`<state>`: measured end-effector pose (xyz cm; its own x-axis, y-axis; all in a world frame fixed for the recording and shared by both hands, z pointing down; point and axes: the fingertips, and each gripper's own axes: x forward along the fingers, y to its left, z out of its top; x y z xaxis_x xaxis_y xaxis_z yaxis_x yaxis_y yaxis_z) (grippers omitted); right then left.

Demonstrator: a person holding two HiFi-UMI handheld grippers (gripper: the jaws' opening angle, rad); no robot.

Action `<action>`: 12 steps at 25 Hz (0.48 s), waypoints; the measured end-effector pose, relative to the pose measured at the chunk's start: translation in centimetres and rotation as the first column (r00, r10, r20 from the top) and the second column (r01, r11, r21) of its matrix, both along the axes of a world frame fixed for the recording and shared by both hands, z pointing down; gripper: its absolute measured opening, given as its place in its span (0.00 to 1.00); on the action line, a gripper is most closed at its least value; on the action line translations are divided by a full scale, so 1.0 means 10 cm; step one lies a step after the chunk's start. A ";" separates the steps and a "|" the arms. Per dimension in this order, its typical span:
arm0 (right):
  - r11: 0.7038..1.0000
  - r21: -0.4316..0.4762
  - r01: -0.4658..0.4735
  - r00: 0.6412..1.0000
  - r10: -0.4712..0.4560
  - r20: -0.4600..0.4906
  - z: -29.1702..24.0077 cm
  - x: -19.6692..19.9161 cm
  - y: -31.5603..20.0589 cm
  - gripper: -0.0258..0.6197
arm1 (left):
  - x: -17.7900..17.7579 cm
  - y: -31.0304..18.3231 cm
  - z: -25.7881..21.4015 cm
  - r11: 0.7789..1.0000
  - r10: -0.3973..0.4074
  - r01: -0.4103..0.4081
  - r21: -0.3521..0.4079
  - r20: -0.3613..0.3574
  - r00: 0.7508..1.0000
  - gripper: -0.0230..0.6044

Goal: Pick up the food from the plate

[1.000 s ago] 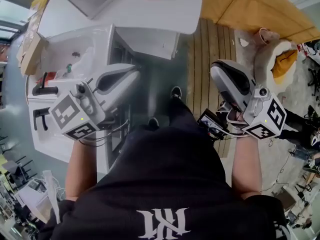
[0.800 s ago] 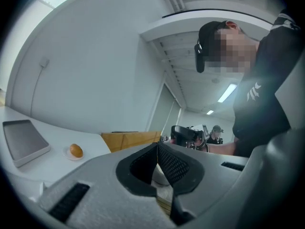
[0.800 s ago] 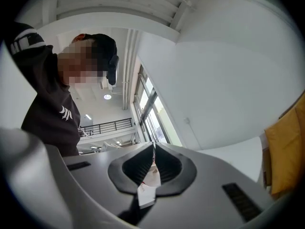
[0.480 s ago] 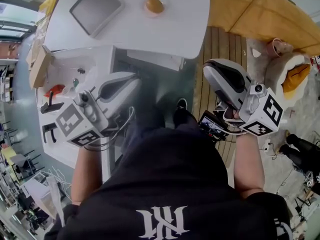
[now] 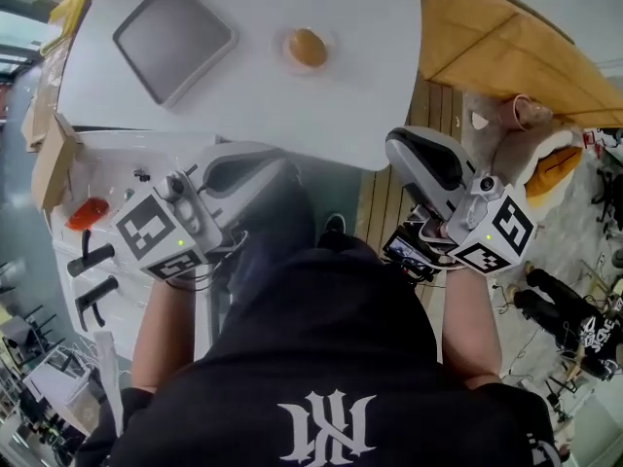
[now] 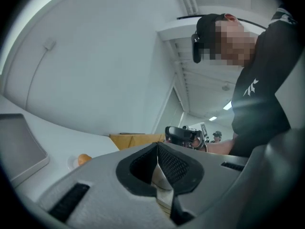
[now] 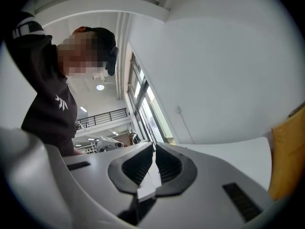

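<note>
Both tongs are clenched on nothing. The left gripper and the right gripper, pads pressed together, are held just off the near edge of the white table, the right one by its corner. Near the table's middle, well away from both, the round orange food sits on a small plate. A grey tray lies on the table's left part.
</note>
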<state>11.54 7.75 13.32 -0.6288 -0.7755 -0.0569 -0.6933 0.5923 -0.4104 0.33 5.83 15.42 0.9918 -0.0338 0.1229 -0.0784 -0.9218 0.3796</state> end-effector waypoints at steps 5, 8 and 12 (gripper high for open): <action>0.998 -0.059 0.024 0.994 -0.030 -0.104 0.10 -0.14 -0.59 0.06 | 0.04 -0.50 0.18 0.996 0.025 -0.028 -0.082 -0.043 0.999 0.04; 0.996 -0.088 0.030 0.987 -0.043 -0.153 0.19 -0.24 -0.87 0.06 | 0.02 -0.64 0.30 0.990 0.047 -0.055 -0.130 -0.059 0.997 0.04; 0.992 -0.120 0.032 0.984 -0.052 -0.170 0.27 -0.22 -1.17 0.07 | 0.07 -0.81 0.40 0.978 0.034 -0.052 -0.201 -0.095 0.995 0.04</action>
